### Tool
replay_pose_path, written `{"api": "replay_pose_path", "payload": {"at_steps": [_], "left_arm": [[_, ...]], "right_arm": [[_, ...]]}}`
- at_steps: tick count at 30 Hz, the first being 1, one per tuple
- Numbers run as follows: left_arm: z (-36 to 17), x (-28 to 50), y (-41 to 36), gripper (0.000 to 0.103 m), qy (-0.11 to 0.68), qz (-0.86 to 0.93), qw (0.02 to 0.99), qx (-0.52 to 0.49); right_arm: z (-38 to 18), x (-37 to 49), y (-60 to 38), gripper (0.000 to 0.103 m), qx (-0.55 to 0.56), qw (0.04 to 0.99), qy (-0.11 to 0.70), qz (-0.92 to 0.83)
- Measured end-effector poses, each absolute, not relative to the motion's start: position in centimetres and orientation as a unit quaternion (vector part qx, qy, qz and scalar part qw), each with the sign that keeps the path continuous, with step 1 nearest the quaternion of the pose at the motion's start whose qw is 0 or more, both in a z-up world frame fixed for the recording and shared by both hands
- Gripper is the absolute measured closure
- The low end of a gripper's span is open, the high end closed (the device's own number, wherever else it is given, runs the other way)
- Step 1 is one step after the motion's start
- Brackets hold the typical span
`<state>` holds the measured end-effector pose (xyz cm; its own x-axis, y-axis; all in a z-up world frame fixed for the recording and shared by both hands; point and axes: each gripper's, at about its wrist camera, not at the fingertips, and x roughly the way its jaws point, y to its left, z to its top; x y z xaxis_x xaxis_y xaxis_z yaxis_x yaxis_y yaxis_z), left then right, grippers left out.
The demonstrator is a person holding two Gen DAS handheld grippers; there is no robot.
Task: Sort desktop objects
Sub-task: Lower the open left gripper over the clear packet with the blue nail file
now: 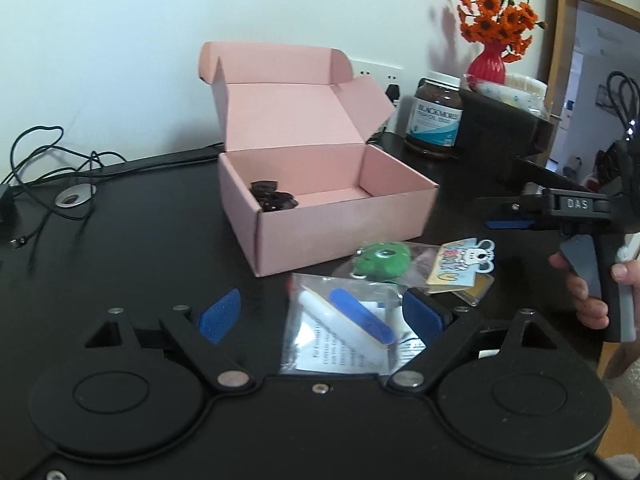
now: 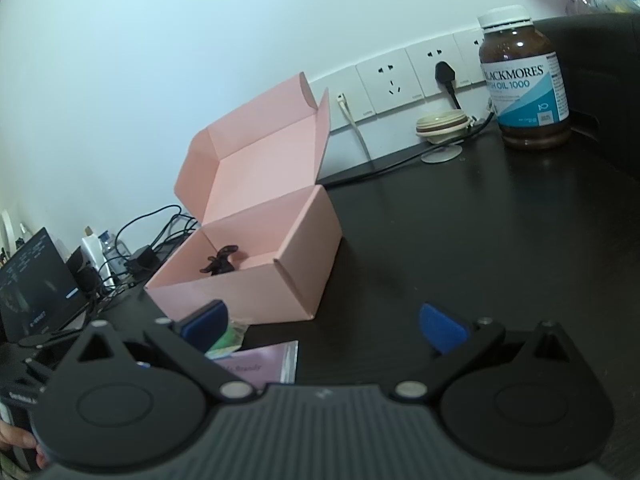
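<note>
**Sorting barely begun: one dark item in my pink box, three packets left on the desk.**

The open pink cardboard box [image 1: 320,200] stood mid-frame in my left view and held only a small black tangled piece [image 1: 272,196] in its near-left corner. In front of it, lower centre, lay a clear plastic bag with a blue nail file and a white stick [image 1: 340,324], framed by my left gripper [image 1: 320,314], whose pads were spread wide and touching nothing. Just beyond sat a bagged green round toy [image 1: 382,260] and a flat cartoon-printed card packet [image 1: 464,266], both still unsorted. My right gripper [image 2: 324,330] also hung spread and empty, at the right edge of the left view. A brown fish-oil bottle [image 1: 436,114], a red vase of orange flowers [image 1: 488,64] and loose black cables [image 1: 52,160] crowded the upper frame; the box's near wall was, I judged, the only obstacle.
</note>
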<state>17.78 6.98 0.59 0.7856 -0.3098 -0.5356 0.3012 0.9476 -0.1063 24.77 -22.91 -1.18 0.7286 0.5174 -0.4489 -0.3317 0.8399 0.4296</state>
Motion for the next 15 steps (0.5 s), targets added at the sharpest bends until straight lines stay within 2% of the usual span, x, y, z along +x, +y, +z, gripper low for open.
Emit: {"api": "replay_pose_path", "payload": {"at_steps": [15], "left_arm": [[0.3,17.6,5.2,0.017,0.290,-0.150,0.944,0.046]], "right_arm": [[-1.1,24.5,-23.1,0.001,0.166,0.915,0.280,0.238]]}}
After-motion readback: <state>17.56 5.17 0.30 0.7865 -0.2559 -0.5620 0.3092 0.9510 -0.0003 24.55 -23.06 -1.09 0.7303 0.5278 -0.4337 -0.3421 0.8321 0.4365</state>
